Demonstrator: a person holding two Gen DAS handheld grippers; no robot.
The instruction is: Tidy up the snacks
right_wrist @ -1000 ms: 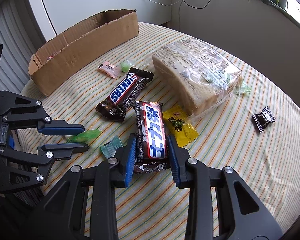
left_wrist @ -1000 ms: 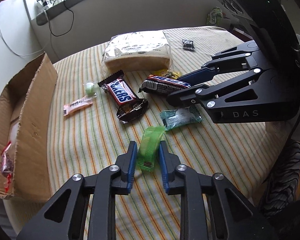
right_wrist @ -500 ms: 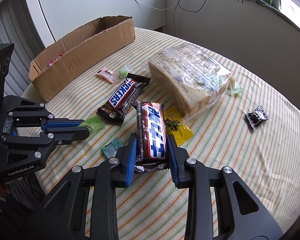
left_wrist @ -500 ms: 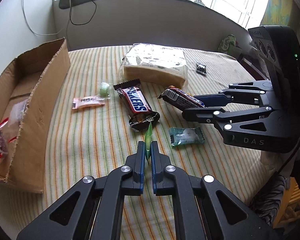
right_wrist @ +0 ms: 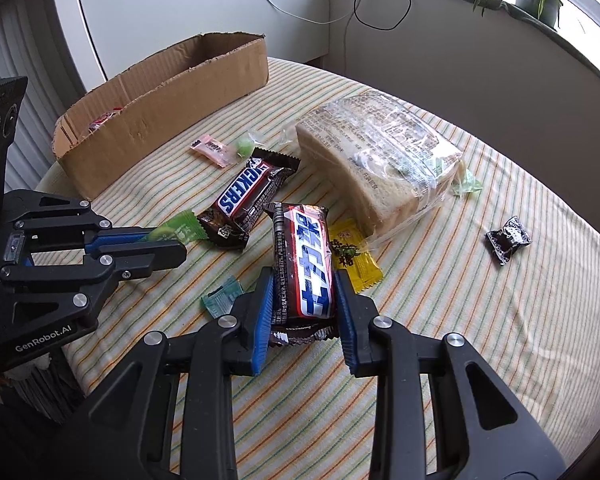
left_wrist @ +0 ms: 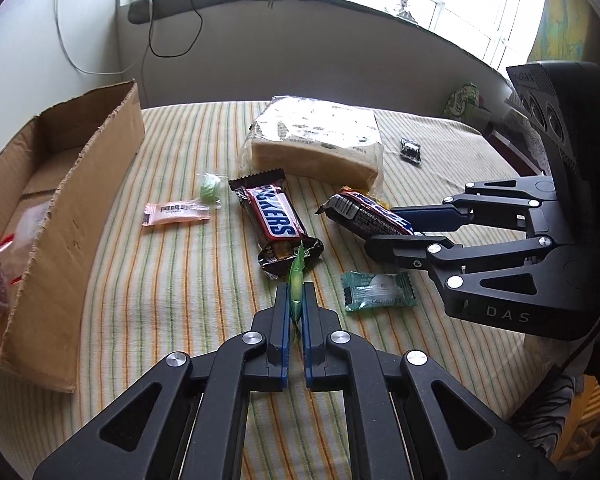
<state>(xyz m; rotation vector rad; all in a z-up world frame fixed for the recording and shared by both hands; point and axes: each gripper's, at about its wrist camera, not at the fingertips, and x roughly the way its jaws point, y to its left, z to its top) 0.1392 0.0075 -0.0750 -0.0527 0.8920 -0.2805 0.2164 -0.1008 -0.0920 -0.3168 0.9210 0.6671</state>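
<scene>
My left claw (left_wrist: 296, 312) is black with blue pads, and the wrapper (left_wrist: 296, 280) in it is translucent green. My right claw (right_wrist: 303, 304) is black and blue too; its bar (right_wrist: 304, 264) is brown with a red-edged white band and blue letters. The counter (left_wrist: 172, 280) wears a cream cloth striped green and orange. The box (left_wrist: 80, 208) is plain brown cardboard. One sachet (right_wrist: 356, 256) is yellow, another (left_wrist: 176, 214) pink.
</scene>
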